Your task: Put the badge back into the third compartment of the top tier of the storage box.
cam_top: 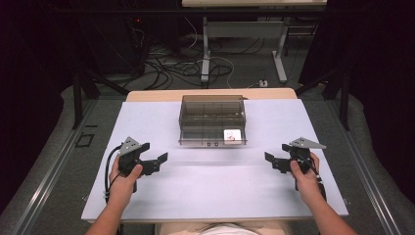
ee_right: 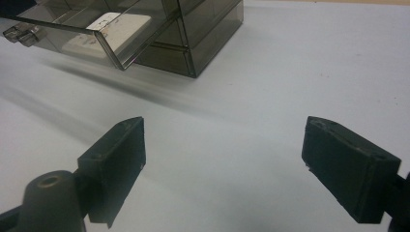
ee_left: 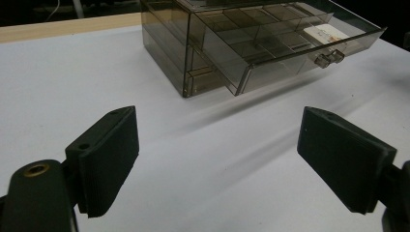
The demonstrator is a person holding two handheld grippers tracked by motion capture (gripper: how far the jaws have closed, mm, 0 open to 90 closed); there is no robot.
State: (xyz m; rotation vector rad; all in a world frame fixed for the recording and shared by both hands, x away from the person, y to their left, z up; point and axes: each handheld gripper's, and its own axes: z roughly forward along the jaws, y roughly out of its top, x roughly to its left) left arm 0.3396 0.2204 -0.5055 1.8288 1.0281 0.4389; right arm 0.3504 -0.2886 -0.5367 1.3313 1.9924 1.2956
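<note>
Two hand-held grippers, one smoky clear plastic drawer box (cam_top: 212, 110), one white table (cam_top: 215, 191). Box: stands on the table at the middle of its far part; its lower drawer (cam_top: 195, 142) is pulled out toward the person, and the drawer is divided into compartments. One flat white card-like piece (cam_top: 232, 135) lies in the drawer's front compartment, at the box's right end as the high view shows it; its markings are too small to read. Two small clear knobs (ee_left: 329, 58) sit side by side at the middle of the drawer's front wall. Left gripper (cam_top: 154, 152): near side of the box and off to its left, well apart from it, jaws spread wide, nothing between them. Right gripper (cam_top: 276, 152): near side of the box and off to its right, well apart, jaws likewise spread and empty. Handling, by judgement: the box looks light, rigid, thin-walled and slick, likely to skate on the table if pushed; the drawer is best taken at the paired knobs or by its front wall, with the box's body steadied by the other gripper. Hard pinching could crack the plastic.
</note>
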